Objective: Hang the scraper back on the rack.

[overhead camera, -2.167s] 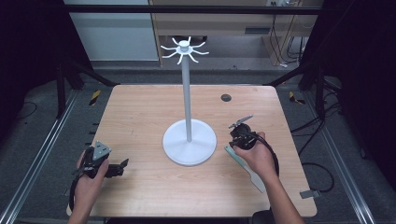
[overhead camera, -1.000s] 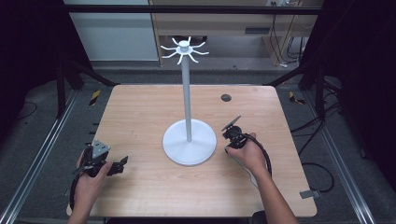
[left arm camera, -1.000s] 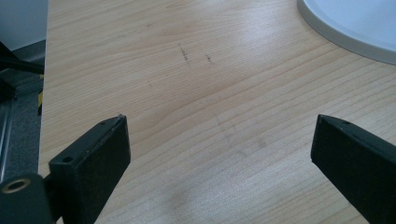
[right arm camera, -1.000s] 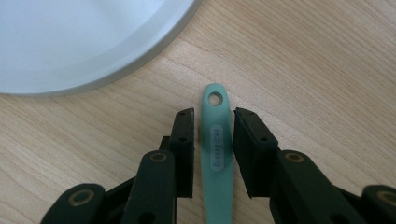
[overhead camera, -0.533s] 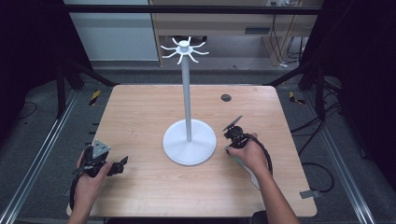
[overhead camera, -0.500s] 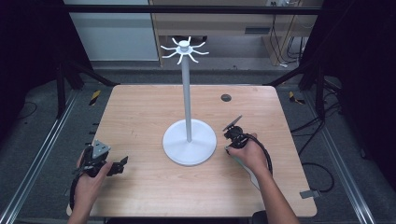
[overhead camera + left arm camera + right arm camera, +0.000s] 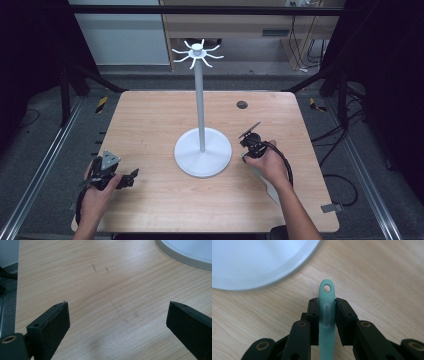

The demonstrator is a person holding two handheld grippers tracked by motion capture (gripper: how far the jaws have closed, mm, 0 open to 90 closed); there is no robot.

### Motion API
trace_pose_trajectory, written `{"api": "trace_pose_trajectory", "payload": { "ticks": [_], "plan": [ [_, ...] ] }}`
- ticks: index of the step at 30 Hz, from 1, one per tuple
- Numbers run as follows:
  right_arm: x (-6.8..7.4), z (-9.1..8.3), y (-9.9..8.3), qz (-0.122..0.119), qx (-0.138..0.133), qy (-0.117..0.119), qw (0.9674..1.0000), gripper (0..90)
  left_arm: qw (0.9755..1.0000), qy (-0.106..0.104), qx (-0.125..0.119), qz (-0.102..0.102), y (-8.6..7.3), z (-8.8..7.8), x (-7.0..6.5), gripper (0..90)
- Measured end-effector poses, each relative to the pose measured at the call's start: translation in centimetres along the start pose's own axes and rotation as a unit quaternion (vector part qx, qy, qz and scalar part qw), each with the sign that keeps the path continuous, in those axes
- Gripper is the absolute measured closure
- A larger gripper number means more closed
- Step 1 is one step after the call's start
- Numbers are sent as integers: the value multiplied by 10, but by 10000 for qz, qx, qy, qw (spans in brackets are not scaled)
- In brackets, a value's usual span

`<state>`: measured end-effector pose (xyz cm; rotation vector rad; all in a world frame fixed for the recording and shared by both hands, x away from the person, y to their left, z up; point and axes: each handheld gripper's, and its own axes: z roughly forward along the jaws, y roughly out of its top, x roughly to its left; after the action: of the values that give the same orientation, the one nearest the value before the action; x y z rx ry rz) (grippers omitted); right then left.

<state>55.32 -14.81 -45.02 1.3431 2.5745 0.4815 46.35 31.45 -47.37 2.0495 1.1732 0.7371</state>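
Dark floor and black frame rails surround one pale wooden bench, the largest thing in the scene. At its middle stands one white stand: a round base, a thin upright pole, and a crown of curved hooks at the top. One small dark round disc sits on the far right part of the bench.

Two claws are in use, one in each hand. The left claw lies low at the near left edge of the bench; in the left gripper view its jaws stand wide apart over bare wood, touching nothing. The right claw sits just right of the stand's base. Its jaws have just been closing and now press on both sides of one mint-green handle, whose rounded end with a small hole pokes out past the fingertips toward the base, not touching it.
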Motion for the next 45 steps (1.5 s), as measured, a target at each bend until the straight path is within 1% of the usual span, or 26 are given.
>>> {"api": "trace_pose_trajectory", "payload": {
  "ticks": [1,2,3,5,7,9,11,14,15,16,17,19,23,26,28,31,34,35,37,38,41,42,43,44,45],
  "plan": [
    [0,0,0,0,0,0,10000,745,10000,2,-1,8,0,0,-1,46],
    [-2,-11,-2,53,-247,-19,9997,745,10000,3,-4,5,0,0,-1,46],
    [-2,-11,-2,53,-247,-19,9997,745,10000,3,-4,5,0,0,-1,46],
    [-4,-23,-5,84,-534,-18,9985,745,10000,27,6,5,0,0,0,46],
    [-4,-32,-7,144,-721,-3,9973,745,10000,39,2,-12,0,0,1,46],
    [-6,-42,-9,131,-946,-13,9954,746,10000,45,-11,-36,-1,-1,2,46],
    [-7,-53,-10,206,-1162,-33,9930,746,10000,67,-16,-70,-1,-1,3,38],
    [-9,-64,-11,282,-1352,-65,9904,747,9997,169,-131,-115,0,-3,4,24],
    [-11,-70,-12,278,-1500,-46,9883,747,9996,191,-163,-155,0,-4,5,24],
    [-11,-70,-12,278,-1500,-46,9883,747,9995,192,-179,-200,0,-4,5,24],
    [-11,-74,-12,295,-1542,-47,9876,747,9994,202,-183,-209,0,-4,6,24],
    [-12,-80,-12,322,-1658,-36,9856,747,9994,205,-161,-216,0,-4,7,24],
    [-15,-91,-12,312,-1883,-91,9816,748,9995,186,-155,-222,0,-4,6,27],
    [-16,-100,-12,338,-2037,-76,9784,748,9995,173,-150,-218,1,-4,5,27],
    [-15,-105,-11,320,-2100,-71,9772,748,9995,175,-142,-219,1,-4,6,27],
    [-15,-115,-9,295,-2228,-98,9744,748,9995,167,-136,-240,0,-3,7,28],
    [-15,-125,-6,276,-2382,-119,9707,748,9995,167,-129,-232,1,-3,7,29],
    [-14,-131,-3,262,-2482,-134,9683,748,9995,153,-123,-237,1,-3,7,33],
    [-14,-136,-1,269,-2599,-105,9652,748,9996,150,-108,-216,1,-3,6,32],
    [-14,-136,-1,269,-2599,-105,9652,748,9996,145,-115,-225,1,-3,6,32],
    [-12,-145,2,260,-2733,-112,9615,748,9996,144,-117,-215,1,-3,6,33],
    [-11,-147,2,231,-2804,-117,9595,748,9996,139,-116,-220,1,-3,6,33],
    [-9,-152,4,204,-2903,-113,9567,748,9996,138,-113,-221,1,-3,6,33],
    [-9,-152,4,204,-2903,-113,9567,748,9996,136,-111,-219,1,-3,6,33],
    [-7,-154,4,185,-2957,-129,9550,748,9996,133,-109,-217,1,-2,5,33]
  ]
}}
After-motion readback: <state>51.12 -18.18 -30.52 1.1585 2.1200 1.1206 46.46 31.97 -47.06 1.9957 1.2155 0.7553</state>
